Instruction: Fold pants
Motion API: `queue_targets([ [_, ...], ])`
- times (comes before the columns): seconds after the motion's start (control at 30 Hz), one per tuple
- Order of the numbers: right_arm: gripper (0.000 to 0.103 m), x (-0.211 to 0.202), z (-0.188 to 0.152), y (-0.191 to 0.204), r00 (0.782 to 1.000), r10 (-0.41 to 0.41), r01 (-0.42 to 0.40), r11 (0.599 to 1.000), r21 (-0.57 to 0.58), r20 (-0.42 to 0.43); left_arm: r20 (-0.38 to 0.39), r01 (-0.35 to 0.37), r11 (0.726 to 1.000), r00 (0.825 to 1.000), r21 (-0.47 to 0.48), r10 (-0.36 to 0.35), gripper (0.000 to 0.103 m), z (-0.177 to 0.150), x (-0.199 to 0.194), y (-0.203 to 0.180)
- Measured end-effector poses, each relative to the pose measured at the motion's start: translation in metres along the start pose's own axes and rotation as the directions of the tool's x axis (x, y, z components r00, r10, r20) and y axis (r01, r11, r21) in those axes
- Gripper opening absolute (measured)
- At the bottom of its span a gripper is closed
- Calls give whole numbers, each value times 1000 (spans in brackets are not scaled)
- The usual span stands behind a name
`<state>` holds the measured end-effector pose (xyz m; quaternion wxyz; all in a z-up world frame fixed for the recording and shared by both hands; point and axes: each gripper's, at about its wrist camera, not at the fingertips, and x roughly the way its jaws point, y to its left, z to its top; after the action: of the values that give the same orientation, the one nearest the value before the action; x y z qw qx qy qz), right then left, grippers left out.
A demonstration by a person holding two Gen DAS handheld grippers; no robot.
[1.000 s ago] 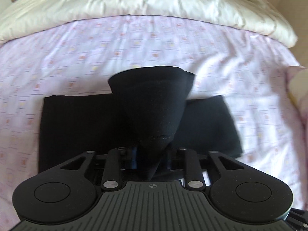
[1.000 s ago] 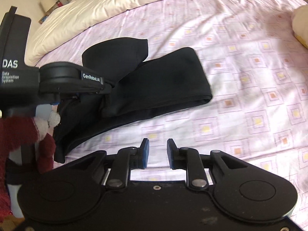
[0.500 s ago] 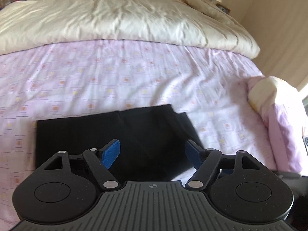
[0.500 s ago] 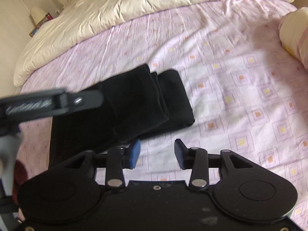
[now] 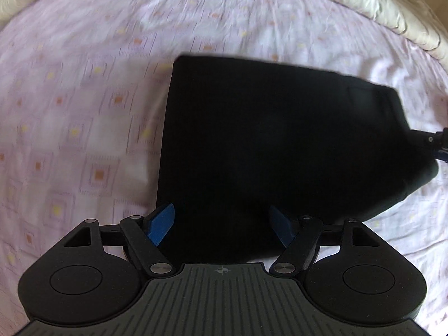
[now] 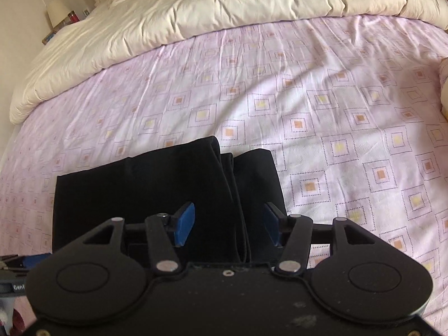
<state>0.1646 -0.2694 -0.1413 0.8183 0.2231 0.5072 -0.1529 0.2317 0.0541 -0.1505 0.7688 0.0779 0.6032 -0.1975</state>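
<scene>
The black pants (image 5: 266, 145) lie flat on the bed as a folded rectangle. In the right wrist view their stacked layers (image 6: 140, 190) show edges at the right end. My left gripper (image 5: 222, 226) hangs open over the near left part of the pants, its blue pads clear of the cloth. My right gripper (image 6: 227, 225) points down over the layered right end. Its jaws are opening, the cloth lies below between them, and the pads do not press on it. The tip of the right gripper also shows at the right edge of the left wrist view.
A pink sheet (image 6: 336, 112) with square patterns covers the bed around the pants. A cream duvet (image 6: 224, 8) is bunched along the far side. A lamp (image 6: 57, 11) stands on a bedside table at the far left. A pillow (image 6: 443, 89) sits at the right edge.
The left gripper let go of the lifted fold of the pants, which now lies flat on the rest. Both grippers opened wider and moved in low over the pants.
</scene>
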Motion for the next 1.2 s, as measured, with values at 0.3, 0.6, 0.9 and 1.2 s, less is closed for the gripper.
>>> queue_targets([
  [0.3, 55, 29, -2, 5, 993, 53, -59, 997, -46, -108, -1, 6, 1000, 1000, -7, -6, 85, 6, 6, -1],
  [0.6, 9, -28, 9, 9, 999, 26, -23, 993, -117, 24, 128, 41, 999, 991, -32, -37, 84, 8, -39, 7],
  [0.9, 29, 1, 6, -10, 996, -83, 83, 995, -59, -10, 126, 3, 998, 992, -71, 6, 84, 33, -42, 23],
  [1.2, 50, -27, 19, 40, 980, -52, 100, 964, -247, 192, 163, -67, 997, 984, -26, 70, 84, 68, -21, 2],
])
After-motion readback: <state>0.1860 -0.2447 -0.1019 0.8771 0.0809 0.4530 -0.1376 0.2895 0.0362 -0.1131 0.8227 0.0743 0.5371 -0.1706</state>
